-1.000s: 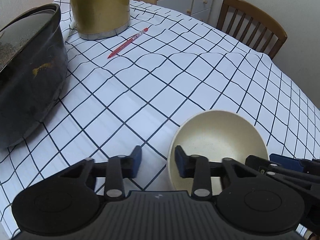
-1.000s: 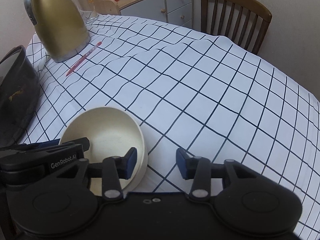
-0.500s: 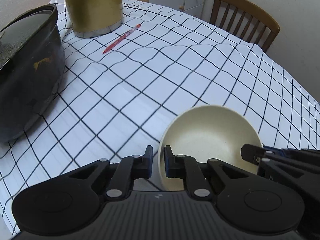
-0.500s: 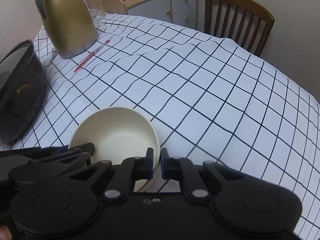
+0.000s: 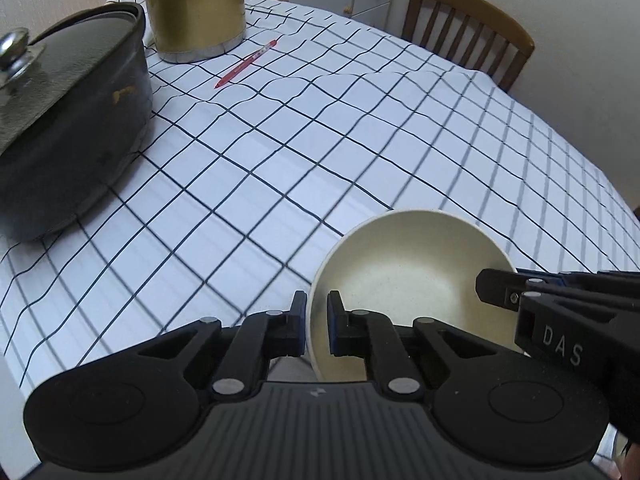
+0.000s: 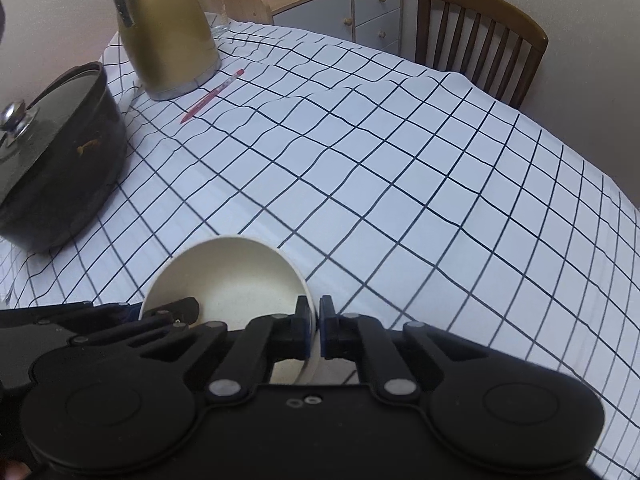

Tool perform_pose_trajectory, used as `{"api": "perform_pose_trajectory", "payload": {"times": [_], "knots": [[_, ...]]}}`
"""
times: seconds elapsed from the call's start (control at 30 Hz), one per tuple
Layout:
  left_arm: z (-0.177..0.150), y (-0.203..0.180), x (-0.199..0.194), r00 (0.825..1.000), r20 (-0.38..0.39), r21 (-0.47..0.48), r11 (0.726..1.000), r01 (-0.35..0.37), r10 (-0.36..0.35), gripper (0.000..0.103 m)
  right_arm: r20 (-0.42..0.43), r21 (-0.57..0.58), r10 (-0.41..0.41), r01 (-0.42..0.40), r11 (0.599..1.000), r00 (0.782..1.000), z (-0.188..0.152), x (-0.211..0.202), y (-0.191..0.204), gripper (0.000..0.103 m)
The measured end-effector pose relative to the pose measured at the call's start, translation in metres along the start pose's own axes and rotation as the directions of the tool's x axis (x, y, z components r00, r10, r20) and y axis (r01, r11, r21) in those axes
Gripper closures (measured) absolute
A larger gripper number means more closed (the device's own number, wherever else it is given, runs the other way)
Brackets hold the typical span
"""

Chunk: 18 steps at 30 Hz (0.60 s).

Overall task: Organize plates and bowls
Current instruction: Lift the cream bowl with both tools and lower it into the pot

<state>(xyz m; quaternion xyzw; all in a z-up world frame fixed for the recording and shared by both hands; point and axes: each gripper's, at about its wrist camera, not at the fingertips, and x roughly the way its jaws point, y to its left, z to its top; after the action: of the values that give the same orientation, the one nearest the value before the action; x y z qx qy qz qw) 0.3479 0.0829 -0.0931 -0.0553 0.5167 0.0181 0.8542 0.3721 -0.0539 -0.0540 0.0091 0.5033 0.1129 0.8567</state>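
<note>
The cream bowl (image 5: 408, 280) is held above the counter (image 5: 280, 168), at its 6 o'clock edge. Its rim is clamped by the left gripper (image 5: 317, 322) at 9 o'clock and by the right gripper (image 6: 314, 328) at 3 o'clock. Both should be moved together and level, so that no twist is put on the rim.

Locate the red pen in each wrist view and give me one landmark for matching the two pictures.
Left wrist view: the red pen lies upper centre-left on the checked tablecloth, just right of the gold kettle.
Right wrist view: the red pen lies upper left, again just right of the gold kettle's base.
Shared landmark: the black lidded pot at the left edge of both.
</note>
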Motion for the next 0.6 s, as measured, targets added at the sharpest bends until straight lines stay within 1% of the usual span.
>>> {"api": "perform_pose_trajectory", "payload": {"times": [0.23,0.5,0.6], "knots": [[-0.020,-0.002,-0.053,1.000,0.011,0.026,0.999,0.021,-0.021,0.093,0.001,0.001,0.017,-0.017,1.000,1.000,-0.016,-0.045,0.004,0.098],[-0.048,-0.003,-0.117,0.999,0.032,0.026,0.999,0.029,-0.030,0.093,0.025,-0.021,0.049,-0.048,0.999,0.998,-0.040,-0.106,0.012,0.098],[-0.061,-0.003,-0.140,0.999,0.036,0.026,0.999,0.030,-0.031,0.093,0.010,0.000,0.069,-0.069,0.998,0.998,-0.051,-0.125,0.012,0.098]]}}
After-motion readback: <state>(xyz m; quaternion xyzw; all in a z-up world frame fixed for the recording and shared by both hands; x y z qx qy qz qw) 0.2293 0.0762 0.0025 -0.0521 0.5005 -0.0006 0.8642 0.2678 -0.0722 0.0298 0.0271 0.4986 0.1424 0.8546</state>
